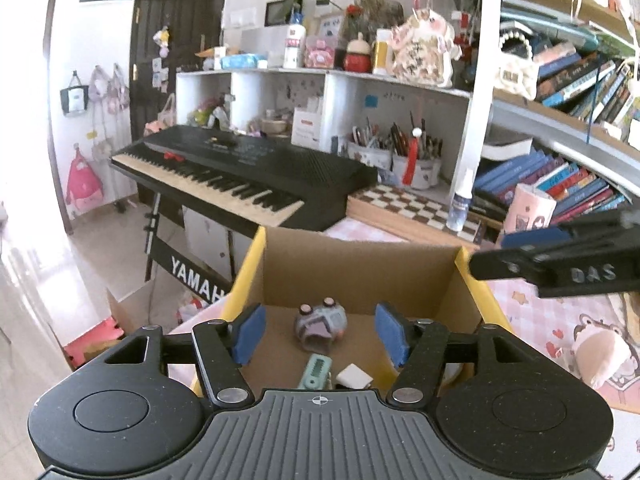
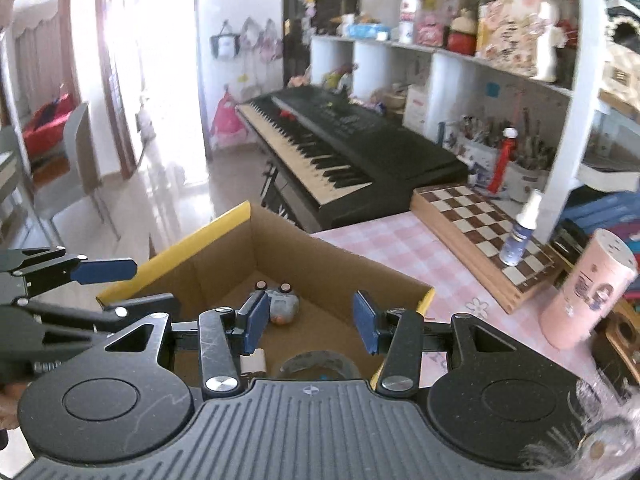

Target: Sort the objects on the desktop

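Inside, on the open cardboard box (image 1: 360,268) floor, lay a mint-green oblong gadget (image 1: 316,372), long axis running front to back, beside what seemed a grey toy (image 1: 320,322). Left gripper (image 1: 320,334) and right gripper (image 2: 312,322) hovered spread, empty.

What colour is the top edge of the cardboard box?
Yellow, on the cardboard box rim; clearest in the right wrist view.
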Available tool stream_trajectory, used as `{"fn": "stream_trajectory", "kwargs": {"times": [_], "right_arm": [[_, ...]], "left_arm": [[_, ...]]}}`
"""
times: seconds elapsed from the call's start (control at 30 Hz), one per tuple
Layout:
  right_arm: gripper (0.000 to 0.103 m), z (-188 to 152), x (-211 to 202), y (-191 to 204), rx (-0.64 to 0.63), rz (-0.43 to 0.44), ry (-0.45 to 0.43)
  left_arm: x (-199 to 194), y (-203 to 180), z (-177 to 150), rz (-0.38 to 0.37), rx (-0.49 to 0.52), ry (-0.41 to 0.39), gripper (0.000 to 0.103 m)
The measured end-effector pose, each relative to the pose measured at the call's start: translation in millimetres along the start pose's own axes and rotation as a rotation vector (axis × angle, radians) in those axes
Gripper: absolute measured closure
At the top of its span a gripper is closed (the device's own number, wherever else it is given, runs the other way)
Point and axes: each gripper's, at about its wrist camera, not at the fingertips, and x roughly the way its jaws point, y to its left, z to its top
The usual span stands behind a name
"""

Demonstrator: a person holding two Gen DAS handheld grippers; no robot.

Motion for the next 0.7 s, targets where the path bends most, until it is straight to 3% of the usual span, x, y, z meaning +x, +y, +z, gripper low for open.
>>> {"fn": "stream_trajectory", "kwargs": {"times": [0.4, 0.7], "right_arm": [[0.059, -42.3, -51.0, 29.8, 0.122, -0.202, -0.127], [0.058, -84.4, -70.0, 58.8, 0.204, -0.325, -0.126]], "left_arm": [[-29.9, 12.5, -11.2, -0.021, -0.022, -0.04, 0.035], [-51.0, 17.3, -32.7, -0.041, -0.022, -0.02, 0.035]]}}
